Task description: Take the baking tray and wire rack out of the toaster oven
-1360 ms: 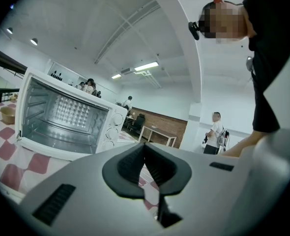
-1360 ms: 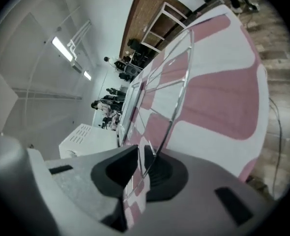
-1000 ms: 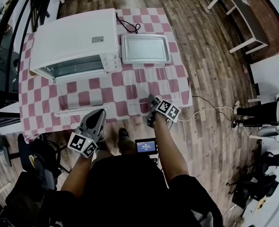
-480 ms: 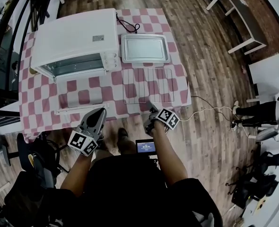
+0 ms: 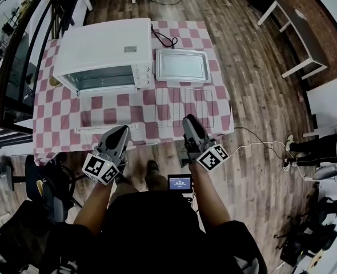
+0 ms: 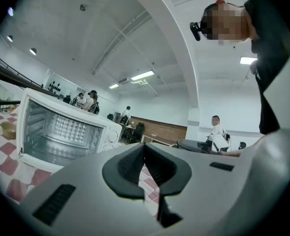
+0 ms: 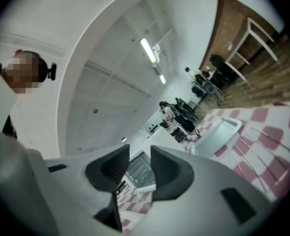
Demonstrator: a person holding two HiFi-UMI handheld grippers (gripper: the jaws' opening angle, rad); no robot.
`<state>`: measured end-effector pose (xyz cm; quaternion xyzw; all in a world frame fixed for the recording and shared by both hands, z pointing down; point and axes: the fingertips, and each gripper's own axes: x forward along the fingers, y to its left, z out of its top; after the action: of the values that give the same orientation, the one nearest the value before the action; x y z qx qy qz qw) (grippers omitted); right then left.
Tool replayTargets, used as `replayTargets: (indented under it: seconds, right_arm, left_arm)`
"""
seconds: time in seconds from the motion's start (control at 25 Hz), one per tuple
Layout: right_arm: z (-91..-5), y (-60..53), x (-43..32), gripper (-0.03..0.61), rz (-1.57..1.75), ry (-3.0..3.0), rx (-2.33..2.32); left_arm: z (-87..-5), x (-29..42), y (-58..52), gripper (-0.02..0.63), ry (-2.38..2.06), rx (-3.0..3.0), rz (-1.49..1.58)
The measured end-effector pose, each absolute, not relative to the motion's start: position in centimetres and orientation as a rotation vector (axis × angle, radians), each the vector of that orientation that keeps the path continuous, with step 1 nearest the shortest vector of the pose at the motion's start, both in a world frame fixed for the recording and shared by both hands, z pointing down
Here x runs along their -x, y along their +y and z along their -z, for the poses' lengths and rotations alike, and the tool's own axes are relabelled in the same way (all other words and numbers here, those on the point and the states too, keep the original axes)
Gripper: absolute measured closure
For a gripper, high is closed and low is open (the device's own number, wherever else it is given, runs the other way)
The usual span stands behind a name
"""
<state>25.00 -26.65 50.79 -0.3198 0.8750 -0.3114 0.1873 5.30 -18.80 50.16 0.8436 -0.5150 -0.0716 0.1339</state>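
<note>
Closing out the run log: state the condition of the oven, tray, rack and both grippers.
Toaster oven: door folded down open, inside looks empty.
Baking tray: out, lying flat right of the oven.
Wire rack: out, lying flat in front of the tray.
Left gripper: shut, empty.
Right gripper: open, empty; jaws have just been closing.

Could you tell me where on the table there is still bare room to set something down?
Bare checked cloth left of the open oven door, out to the table edge. The right half is crowded: baking tray behind, wire rack in front.
</note>
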Motion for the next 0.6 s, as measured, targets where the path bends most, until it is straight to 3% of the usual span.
replayTargets:
  seconds: [0.32, 0.6]
  right_arm:
    - [-42.2, -18.8, -20.2, 0.543, 0.248, 2.771, 0.900]
    - [-41.2, -10.8, -15.5, 0.577, 0.104, 2.830, 1.049]
  left_arm:
    - [-45.1, -1.9, -13.7, 0.620, -1.583, -2.524, 0.224]
    - [-42.1, 3.6, -6.3, 0.620, -1.622, -2.568, 0.259]
